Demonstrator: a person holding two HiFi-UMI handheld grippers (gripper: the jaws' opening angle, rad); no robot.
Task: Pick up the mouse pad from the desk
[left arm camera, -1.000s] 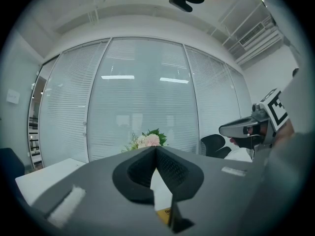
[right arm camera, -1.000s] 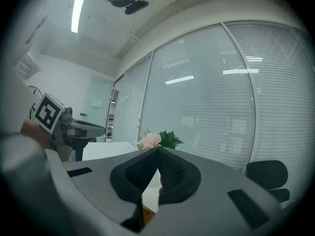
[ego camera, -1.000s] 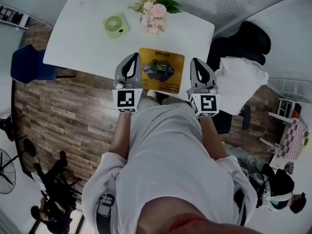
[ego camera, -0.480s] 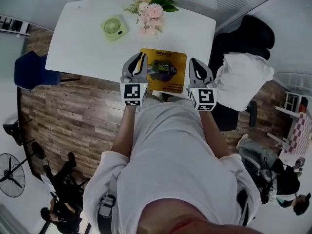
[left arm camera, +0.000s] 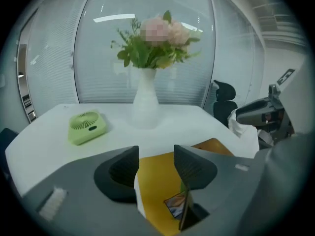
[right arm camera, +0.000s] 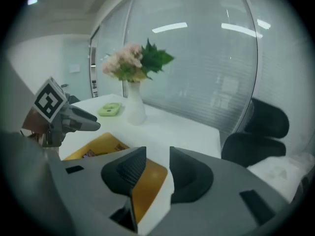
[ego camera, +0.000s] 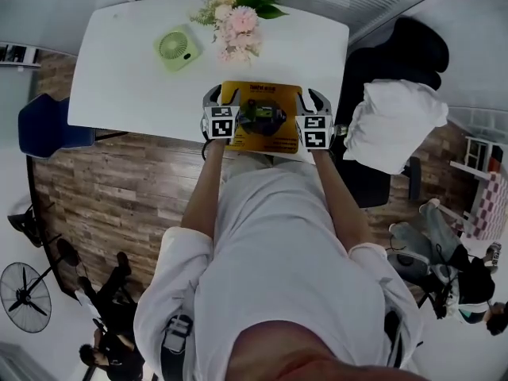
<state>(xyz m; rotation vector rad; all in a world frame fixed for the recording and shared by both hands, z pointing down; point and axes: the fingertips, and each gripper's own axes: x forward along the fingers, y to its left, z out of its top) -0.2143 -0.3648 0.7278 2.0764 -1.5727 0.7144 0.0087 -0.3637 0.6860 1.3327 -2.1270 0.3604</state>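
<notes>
Both grippers: dropped a long way since the earlier frame, from up in front of the body to down at the desk edge. Went from clamped to spreading, and now sit either side of the mouse pad [ego camera: 260, 117].
mouse pad: lying flat on the desk [ego camera: 119, 78], on the near side of the vase [left arm camera: 146, 102], right up against the front edge. Not lifted yet.
left gripper [left arm camera: 156, 151]: opening right now and holding nothing. Lined up on the pad's left edge, near-left of the vase, with yellow showing in the gap but no contact.
right gripper [right arm camera: 157, 154]: also opening, also empty. Hovering over the pad's right corner, near-right of the vase.
fan [ego camera: 176, 48]: left of the vase, well apart from everything, no worries there.
step: looks like lining up a two-sided pinch.
could go wrong: super thin pad, so closing a bit high probably just grabs air or scrapes the desk. Closing one side early could skid it toward the vase or off the front edge. Overshooting forward might bump the vase and tip the flowers [ego camera: 238, 18].
</notes>
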